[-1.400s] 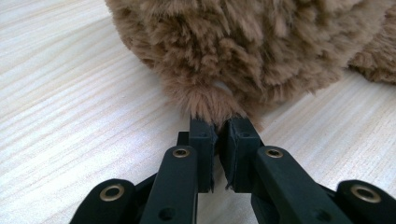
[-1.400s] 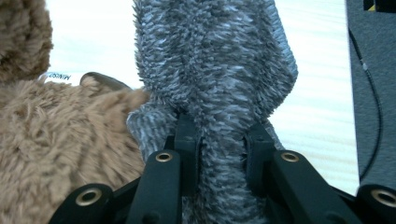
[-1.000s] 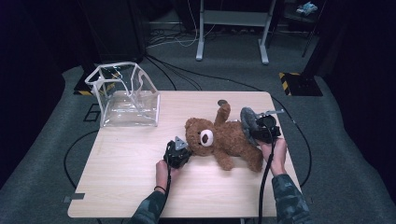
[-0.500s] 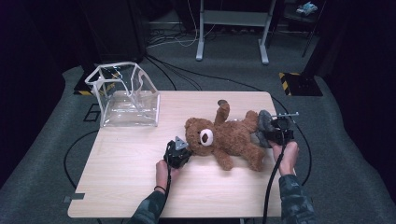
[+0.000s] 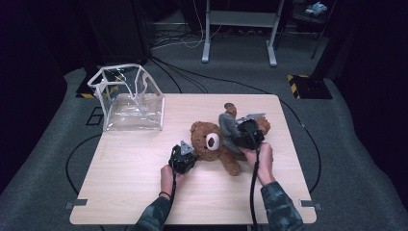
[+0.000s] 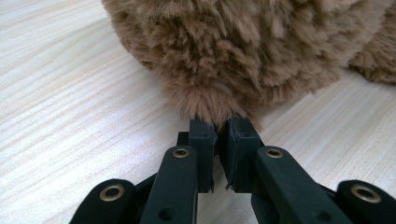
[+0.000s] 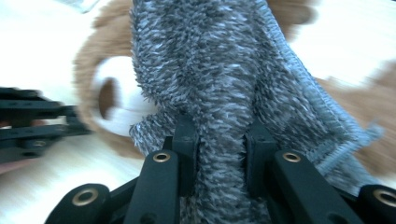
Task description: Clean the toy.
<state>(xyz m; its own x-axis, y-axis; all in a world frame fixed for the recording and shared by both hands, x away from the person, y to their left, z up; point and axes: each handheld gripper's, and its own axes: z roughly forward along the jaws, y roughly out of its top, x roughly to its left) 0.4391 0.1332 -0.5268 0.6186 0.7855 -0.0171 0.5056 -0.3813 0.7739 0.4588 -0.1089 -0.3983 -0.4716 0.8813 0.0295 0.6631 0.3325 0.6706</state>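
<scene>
Here we are working at a pale wooden desk (image 5: 125, 187) that fills the lower middle of the high view. A brown teddy bear (image 5: 211, 144) is lying just right of the frame's centre, its white muzzle facing toward the bottom of the picture. Our left gripper (image 5: 183, 158) is sitting just left of the bear's head, and in the left gripper view its fingers (image 6: 201, 140) are pinching a small tuft of the bear's brown fur (image 6: 212, 105), nearly closed with only that tuft between them. Our right gripper (image 5: 243, 134) is hovering over the bear's body, right of centre, and it is carrying a grey fuzzy cloth (image 5: 227, 124) that is draping across the bear. In the right gripper view, which is blurred, the fingers (image 7: 186, 140) are clamping a thick fold of the grey cloth (image 7: 219, 70), standing a little apart around it, with the bear's muzzle (image 7: 116, 105) showing at the left behind the cloth. A clear plastic bag (image 5: 127, 98) with white trim is standing open in the upper left part of the desk, well apart from the bear.
</scene>
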